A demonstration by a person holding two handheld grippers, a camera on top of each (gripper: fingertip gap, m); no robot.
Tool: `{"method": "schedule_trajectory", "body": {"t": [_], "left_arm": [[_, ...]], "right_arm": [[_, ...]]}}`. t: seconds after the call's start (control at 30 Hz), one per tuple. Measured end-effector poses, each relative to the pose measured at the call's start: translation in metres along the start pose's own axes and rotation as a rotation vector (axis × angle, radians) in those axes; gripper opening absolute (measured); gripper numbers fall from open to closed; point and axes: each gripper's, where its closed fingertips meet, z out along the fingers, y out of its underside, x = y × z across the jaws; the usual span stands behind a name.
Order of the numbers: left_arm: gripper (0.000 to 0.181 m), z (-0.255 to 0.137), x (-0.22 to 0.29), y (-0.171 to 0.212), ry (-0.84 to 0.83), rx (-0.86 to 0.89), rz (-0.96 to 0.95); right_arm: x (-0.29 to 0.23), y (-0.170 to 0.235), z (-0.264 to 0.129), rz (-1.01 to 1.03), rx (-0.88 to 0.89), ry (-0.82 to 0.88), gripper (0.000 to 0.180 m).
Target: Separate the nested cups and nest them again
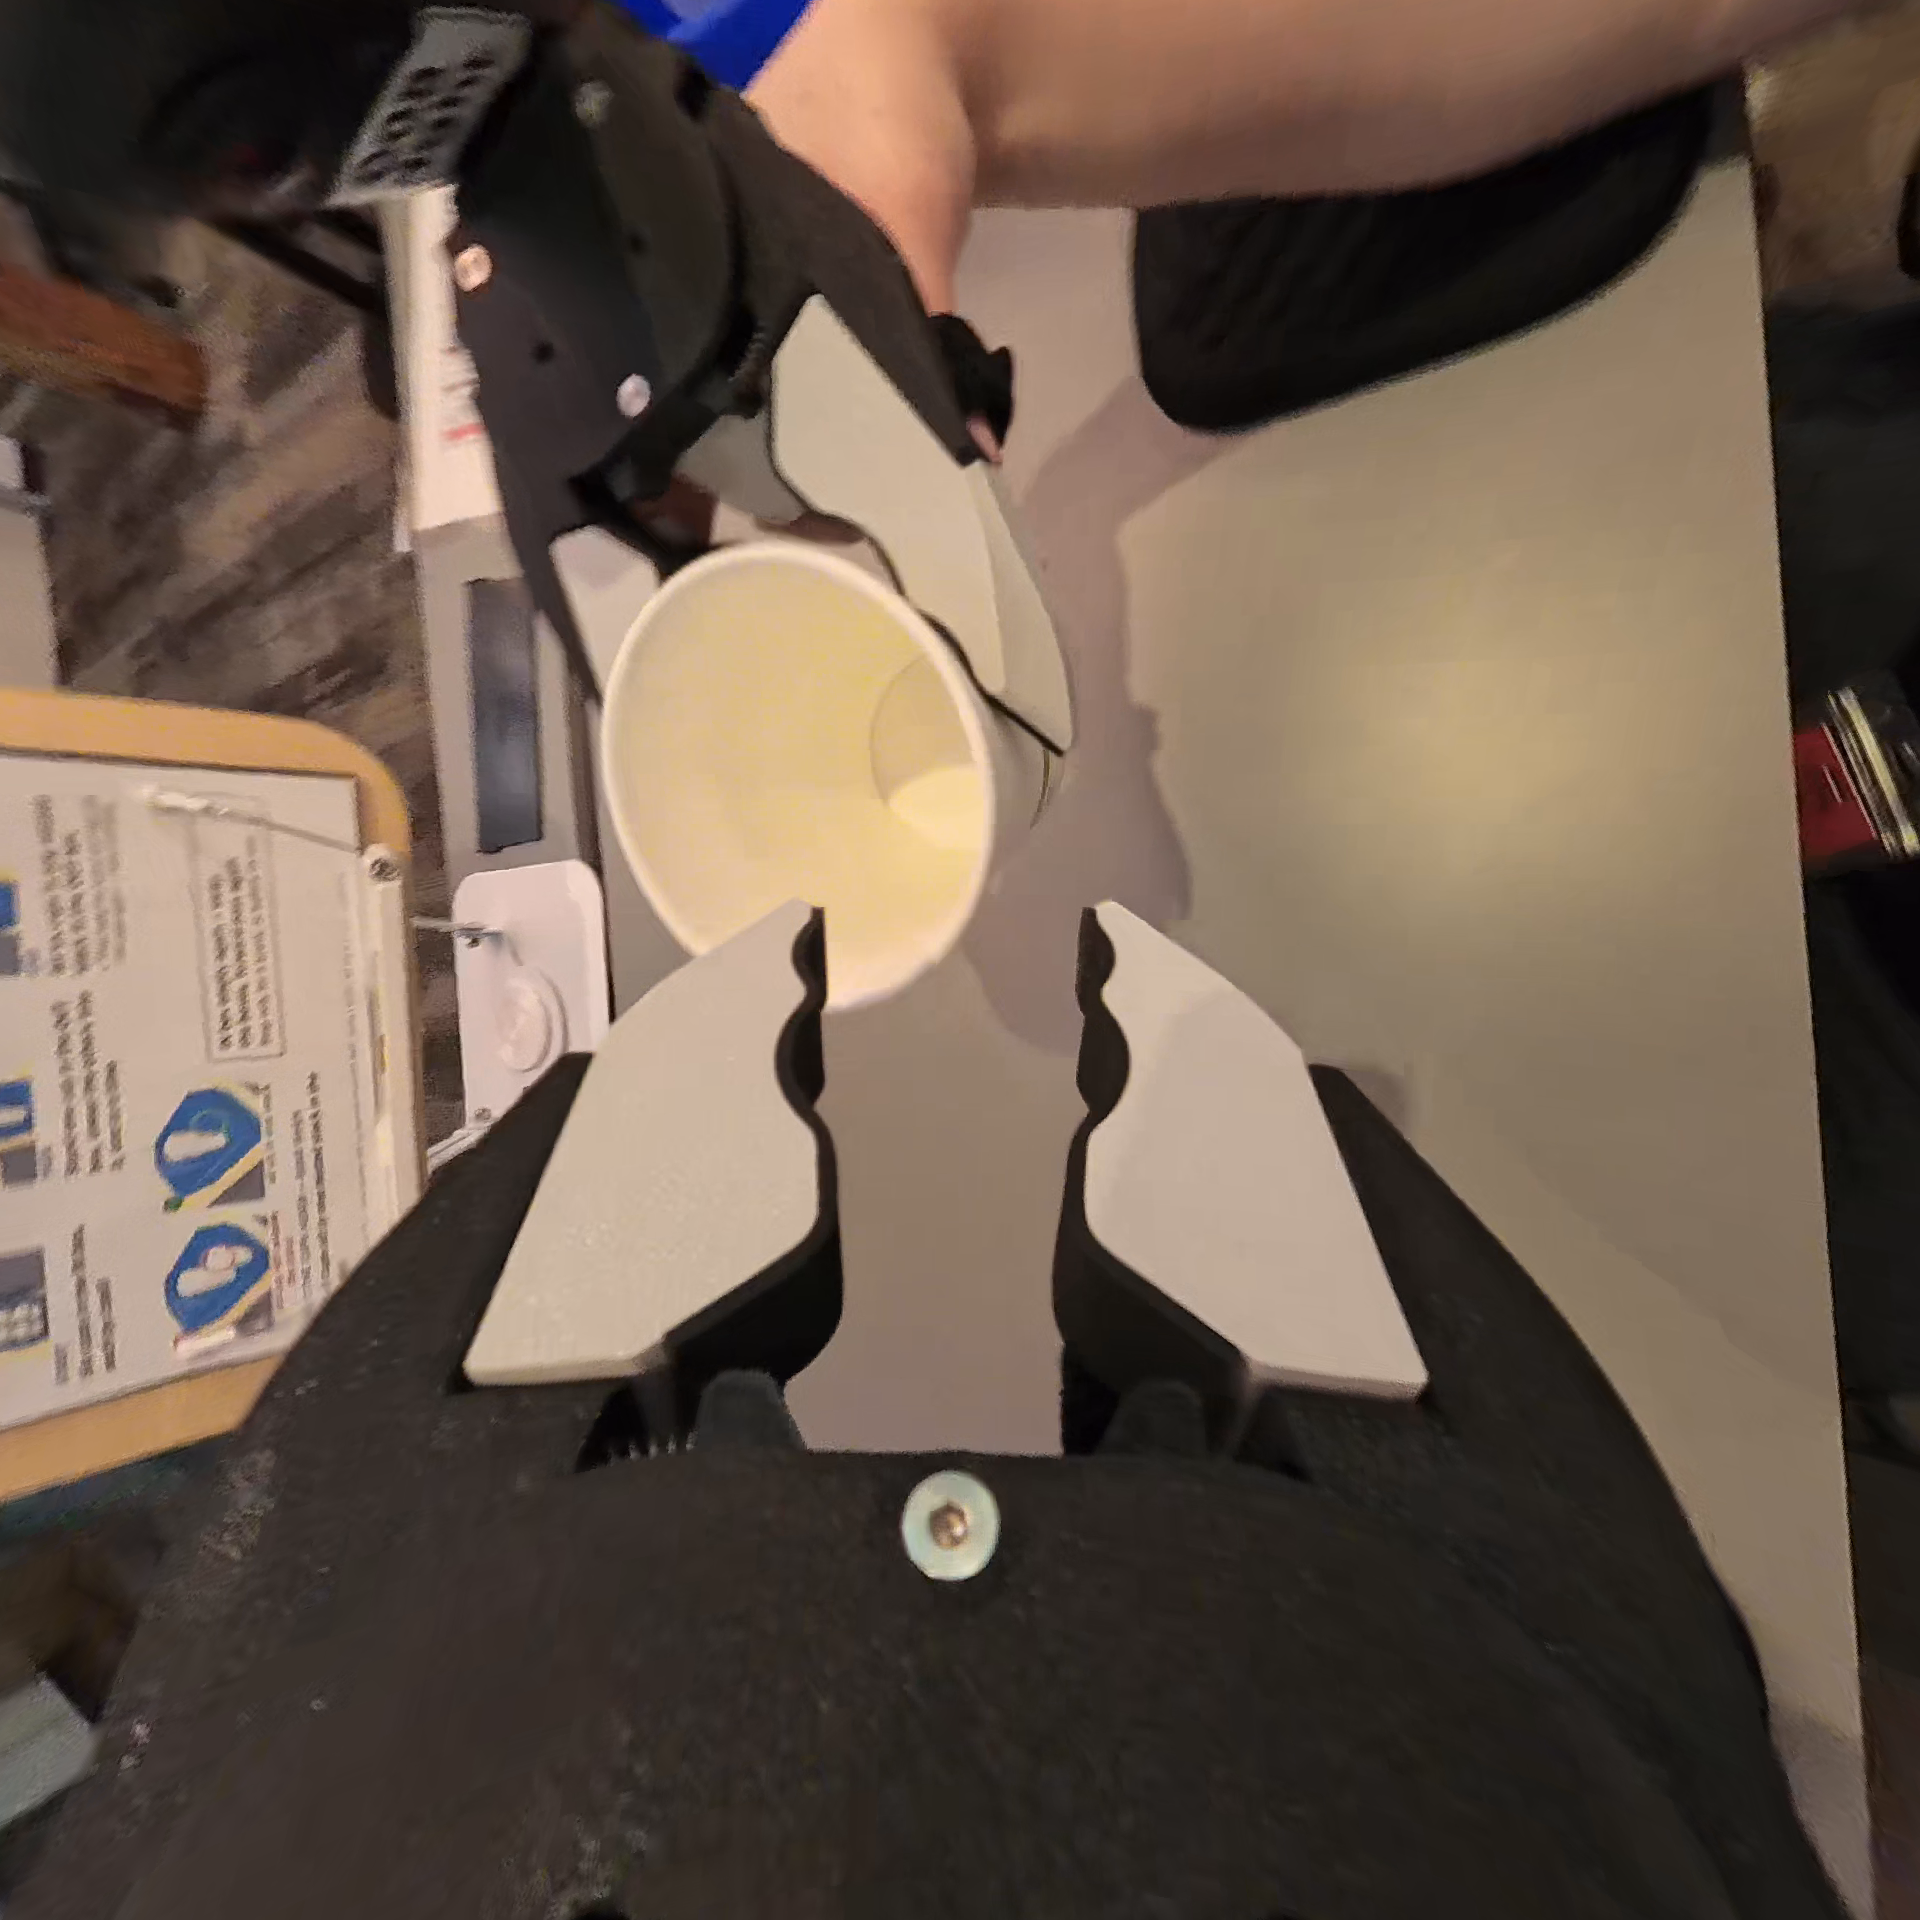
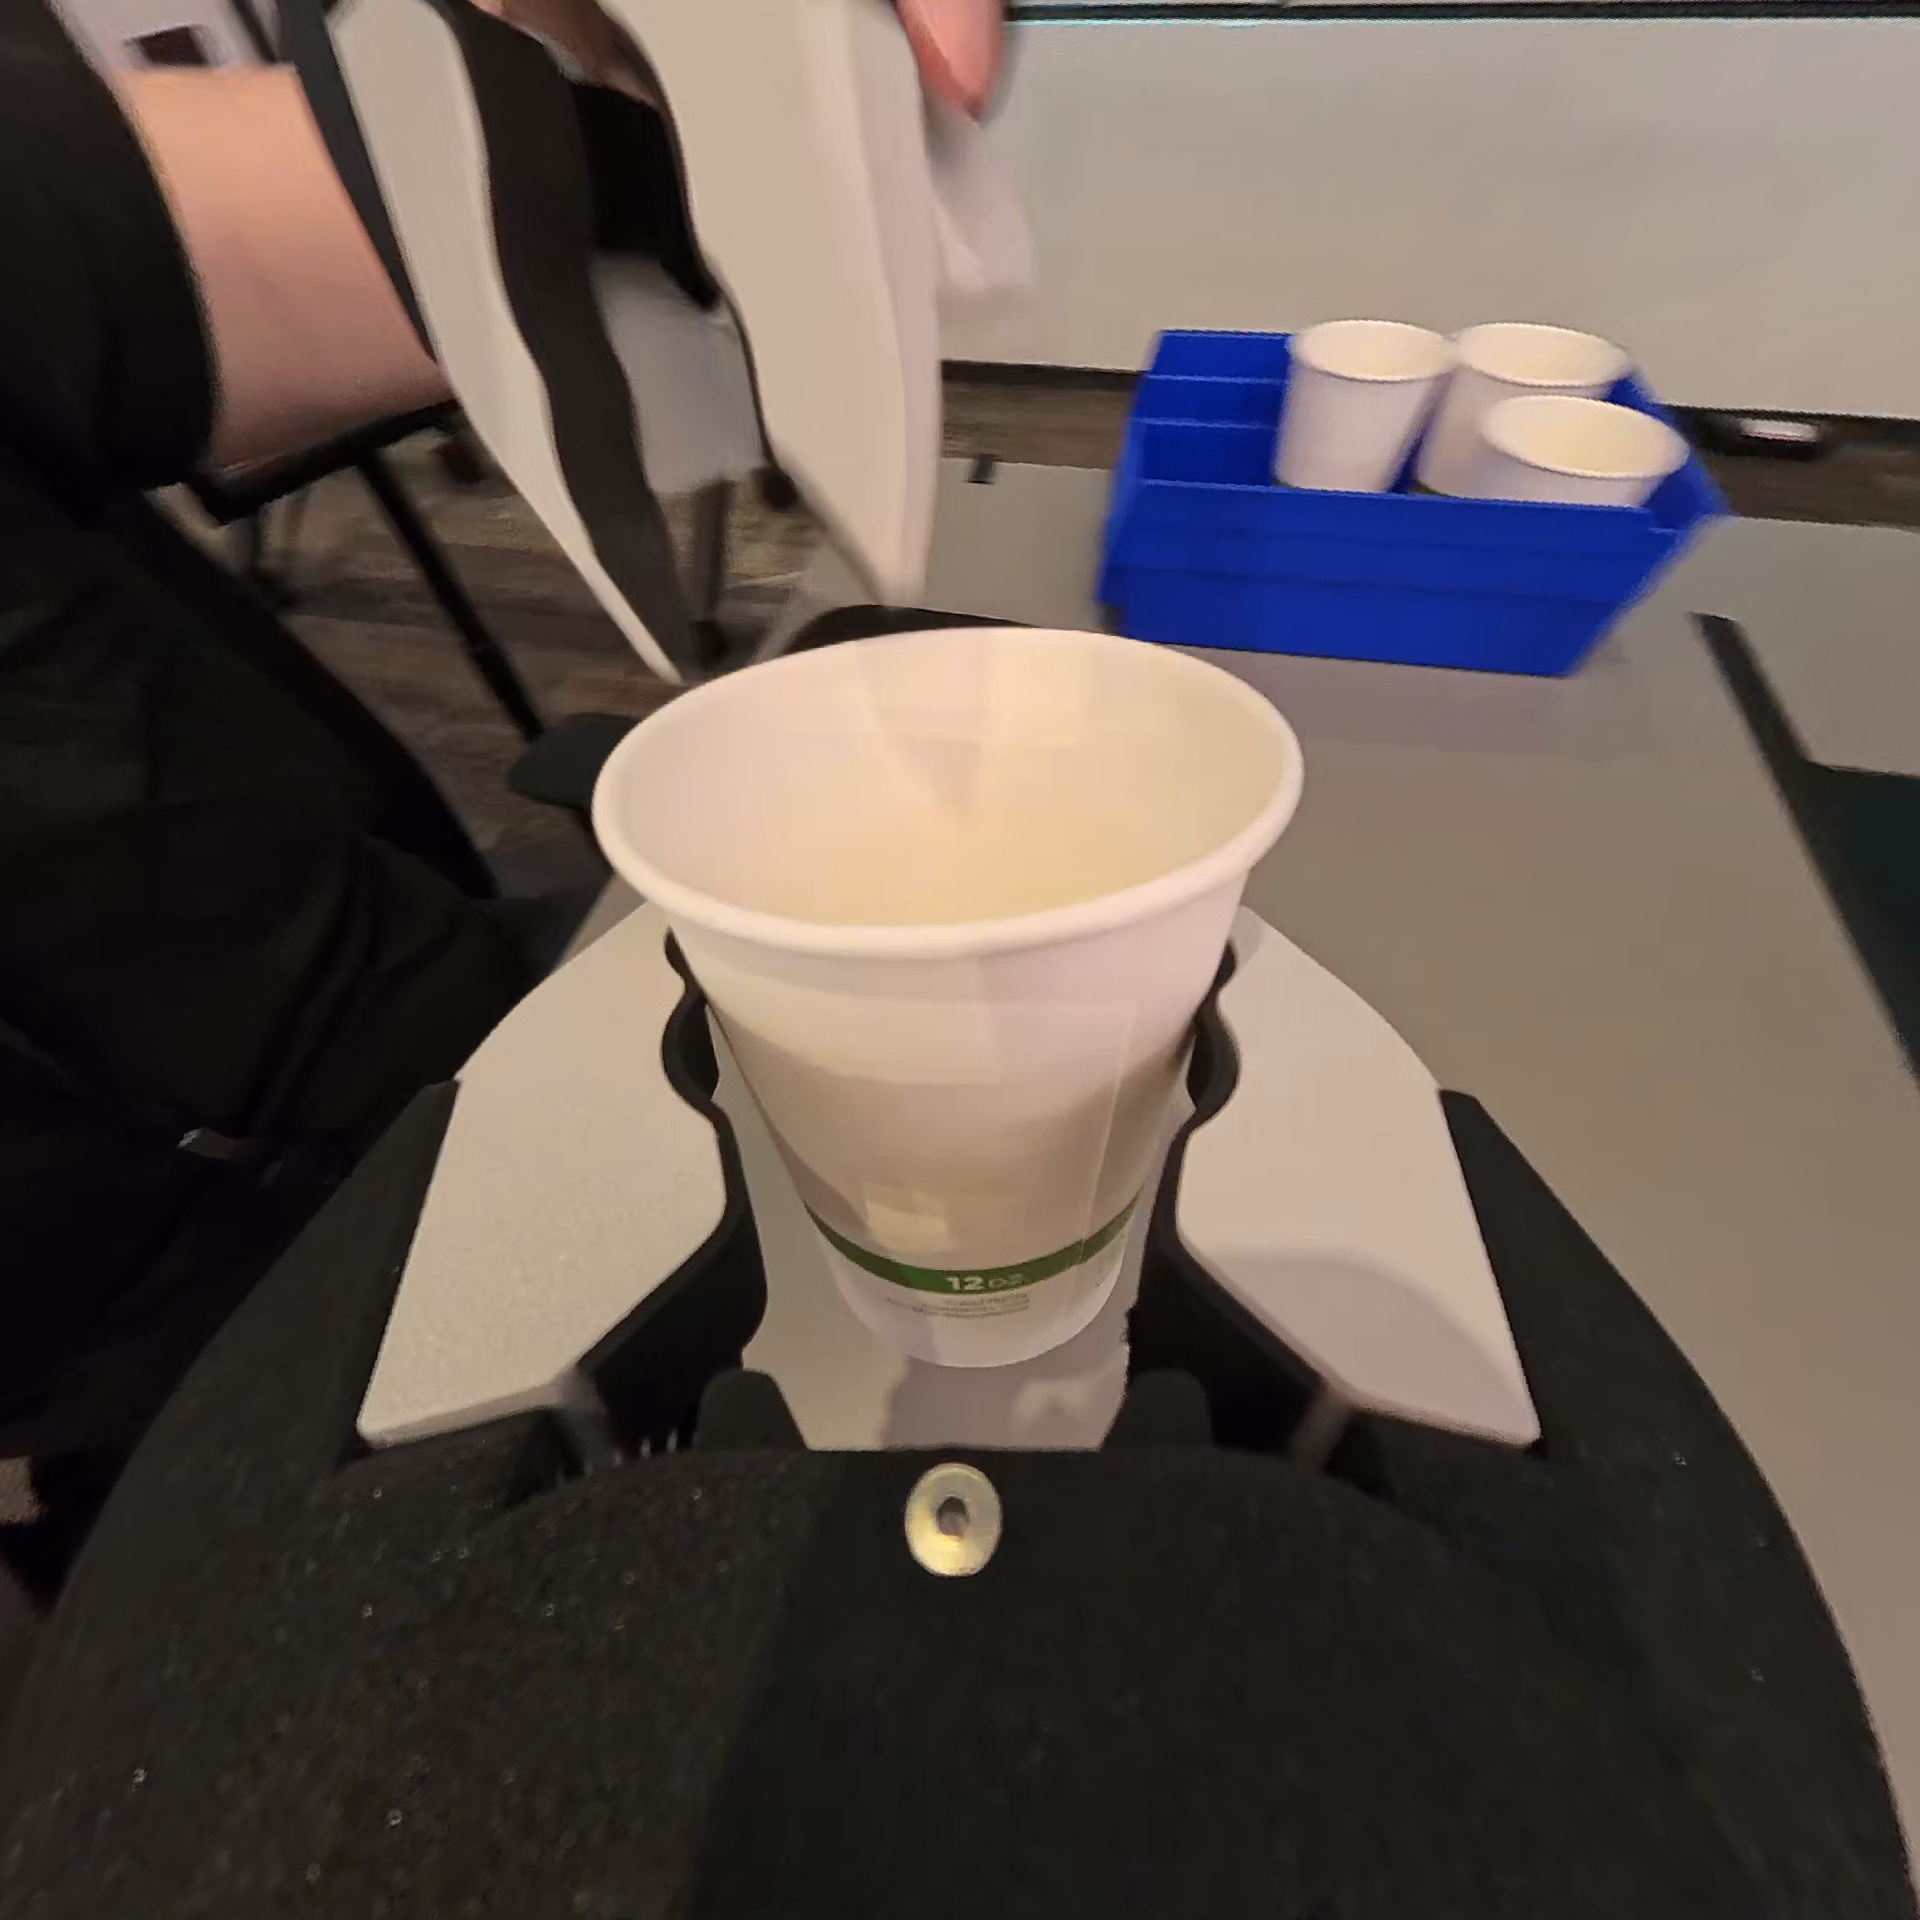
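Note:
My right gripper [image 2: 951,971] is shut on a white paper cup [image 2: 945,914] with a green band near its base, gripping its sides and holding it above the grey table [image 2: 1507,935]. Only one rim shows on it. In the left wrist view the same cup [image 1: 790,758] is tilted with its mouth toward the camera, and one grey finger [image 1: 925,499] of the right gripper lies along it. My left gripper [image 1: 953,925] is open and empty, its left fingertip just in front of the cup's rim. Its blurred fingers [image 2: 852,312] hang above the cup in the right wrist view.
A blue bin [image 2: 1351,561] with three white cups [image 2: 1361,405] stands at the table's far right. A person's forearm [image 1: 1299,104] and a black object [image 1: 1403,301] are across the table. A board with printed sheets [image 1: 187,1039] lies off the table's left edge.

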Motion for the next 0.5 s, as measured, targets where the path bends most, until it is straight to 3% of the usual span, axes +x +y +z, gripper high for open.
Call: {"method": "schedule_trajectory", "body": {"t": [0.1,0.17,0.37,0.5], "left_arm": [[0.05,-0.014,-0.015,0.007,-0.105,0.067,-0.159],[0.051,-0.019,-0.017,0.016,-0.147,0.109,-0.273],[0.049,-0.024,-0.01,0.048,-0.277,0.145,-0.495],[0.049,-0.027,-0.01,0.058,-0.299,0.172,-0.586]], "right_arm": [[0.025,0.001,-0.038,0.028,0.028,0.147,0.089],[0.048,0.001,-0.084,0.04,0.051,0.341,0.09],[0.084,0.027,-0.31,0.078,0.242,1.194,0.09],[0.065,0.085,-0.402,0.153,0.202,1.499,0.09]]}}
